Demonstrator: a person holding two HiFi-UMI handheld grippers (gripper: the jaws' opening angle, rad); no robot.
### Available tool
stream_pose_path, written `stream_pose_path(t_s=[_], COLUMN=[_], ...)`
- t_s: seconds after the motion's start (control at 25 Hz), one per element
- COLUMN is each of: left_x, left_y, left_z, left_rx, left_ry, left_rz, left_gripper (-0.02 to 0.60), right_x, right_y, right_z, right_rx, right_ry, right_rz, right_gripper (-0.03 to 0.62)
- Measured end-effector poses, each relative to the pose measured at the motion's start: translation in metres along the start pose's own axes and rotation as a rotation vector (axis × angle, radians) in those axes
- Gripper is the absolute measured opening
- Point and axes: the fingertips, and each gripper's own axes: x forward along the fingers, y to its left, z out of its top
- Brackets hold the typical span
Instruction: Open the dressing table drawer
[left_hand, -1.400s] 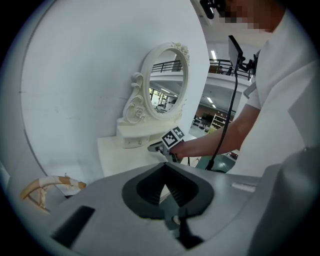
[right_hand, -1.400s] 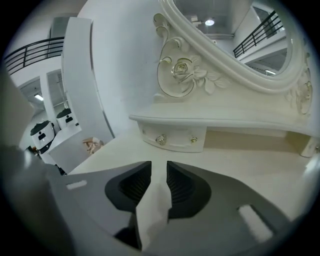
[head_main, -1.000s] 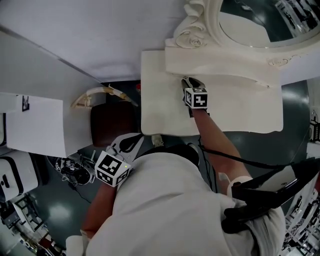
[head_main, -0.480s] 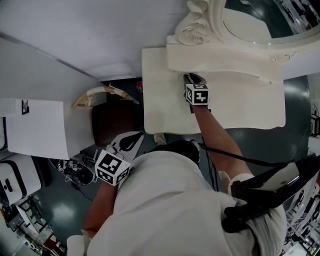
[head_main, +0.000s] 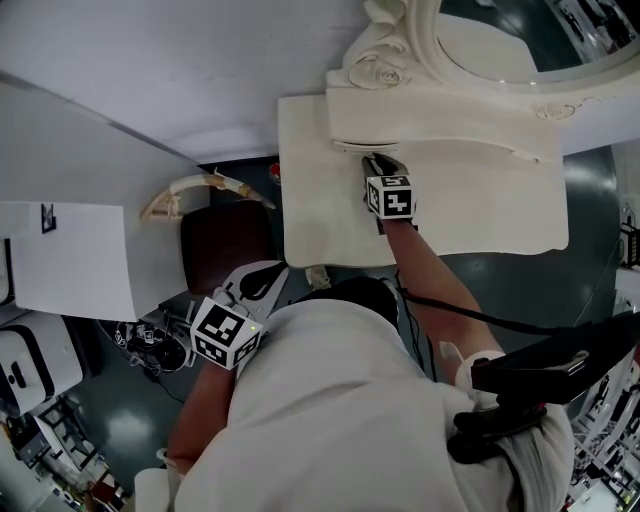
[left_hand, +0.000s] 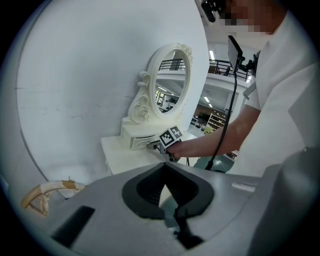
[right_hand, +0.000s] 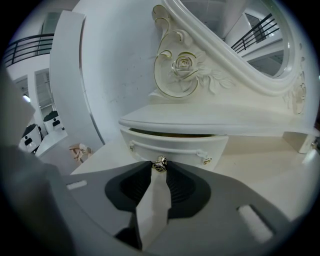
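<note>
Slightly open: cream curved drawer (right_hand: 175, 146), small metal knob (right_hand: 159, 164) at front.

Light is bright, even and diffuse; shadows on the cream carved dressing table (head_main: 310, 200) are soft and faint. Both gripper views bulge strongly, darken at the corners and blur in the near foreground.

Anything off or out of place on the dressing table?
Nothing spilled or damaged. The drawer sits slightly ajar, with a dark gap showing under the top. That looks like the pull under way: the right gripper has its jaws on the knob.
</note>
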Motion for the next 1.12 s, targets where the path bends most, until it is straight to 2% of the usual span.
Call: stream_pose_path(t_s=[1.12], left_x=[0.008], left_y=[-0.018], left_z=[0.002], left_rx=[0.015], left_ry=[-0.021], left_rz=[-0.03], left_gripper=[0.002], right_x=[-0.032], right_y=[0.015], right_z=[-0.028], right_rx=[-0.015], right_ry=[0.026], right_rz=[0.021], right_gripper=[0.097])
